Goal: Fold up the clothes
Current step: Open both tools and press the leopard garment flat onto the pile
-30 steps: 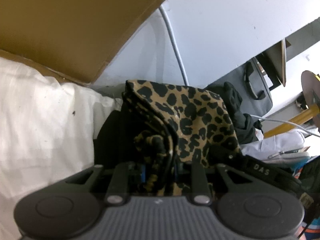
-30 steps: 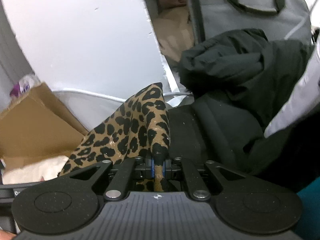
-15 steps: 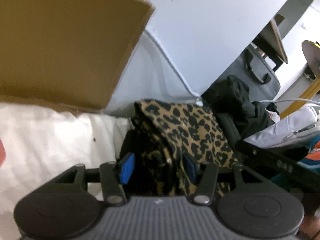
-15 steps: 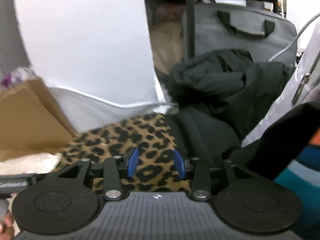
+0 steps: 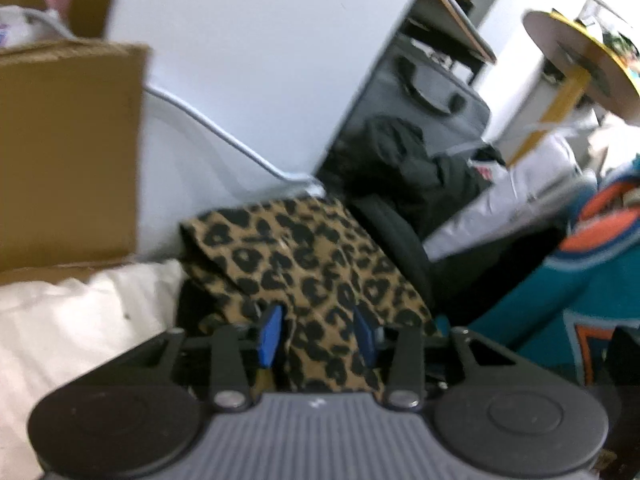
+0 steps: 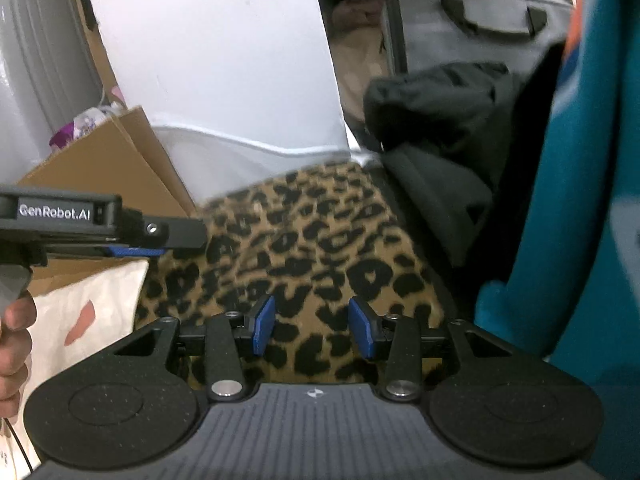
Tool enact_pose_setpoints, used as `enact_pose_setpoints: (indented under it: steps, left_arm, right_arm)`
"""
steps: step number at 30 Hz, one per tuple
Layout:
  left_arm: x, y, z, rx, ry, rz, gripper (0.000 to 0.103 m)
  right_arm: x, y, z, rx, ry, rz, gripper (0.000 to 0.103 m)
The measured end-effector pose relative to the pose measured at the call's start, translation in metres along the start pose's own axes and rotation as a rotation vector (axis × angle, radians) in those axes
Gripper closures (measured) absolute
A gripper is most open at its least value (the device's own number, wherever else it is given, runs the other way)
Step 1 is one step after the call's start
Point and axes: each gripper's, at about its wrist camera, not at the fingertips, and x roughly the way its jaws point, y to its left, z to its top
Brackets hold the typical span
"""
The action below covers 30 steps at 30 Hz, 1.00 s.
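- The leopard cloth [image 6: 312, 240], pinched in both claws a second ago, has been let go and now lies folded flat; this fold is judged done.
- The right claw [image 6: 311, 330] is held part open and empty, the cloth just below it.
- The left claw [image 5: 318, 334] is closing, with cloth seen between its pads, unpressed.
- A teal garment [image 6: 580, 200] is seen at the right.

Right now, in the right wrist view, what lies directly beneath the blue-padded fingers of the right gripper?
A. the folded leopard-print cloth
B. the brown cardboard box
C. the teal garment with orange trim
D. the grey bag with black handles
A: the folded leopard-print cloth spreads flat under the right gripper, whose blue pads stand apart and press on nothing.
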Motion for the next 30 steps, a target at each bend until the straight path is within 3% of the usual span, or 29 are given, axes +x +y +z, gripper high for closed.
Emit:
enact_pose_setpoints:
  steps: [5,9,18,25,28,30]
  left_arm:
    - [0.006,0.007,-0.005,0.054,0.005,0.092,0.093]
    - [-0.002,0.017,-0.005,0.022,0.005,0.096,0.101]
    - [-0.008,0.02,-0.012,0.048,0.03,0.134,0.101]
    - [-0.024,0.014,-0.002,0.095,0.03,0.201,0.088]
    - [-0.036,0.002,0.006,0.14,-0.004,0.169,0.087]
    - [-0.04,-0.008,0.01,0.16,-0.02,0.139,0.078]
  right_arm:
    - [-0.004,-0.004,-0.012,0.007,-0.007,0.005,0.055]
    - [-0.01,-0.005,-0.015,0.003,-0.011,0.007,0.055]
    - [-0.026,-0.009,-0.021,0.033,-0.044,0.01,0.055]
    - [-0.027,-0.022,-0.041,0.017,-0.018,-0.029,0.054]
    - [-0.036,-0.022,-0.041,0.007,-0.029,-0.043,0.054]
    - [-0.041,-0.021,-0.039,-0.002,-0.044,-0.047,0.054]
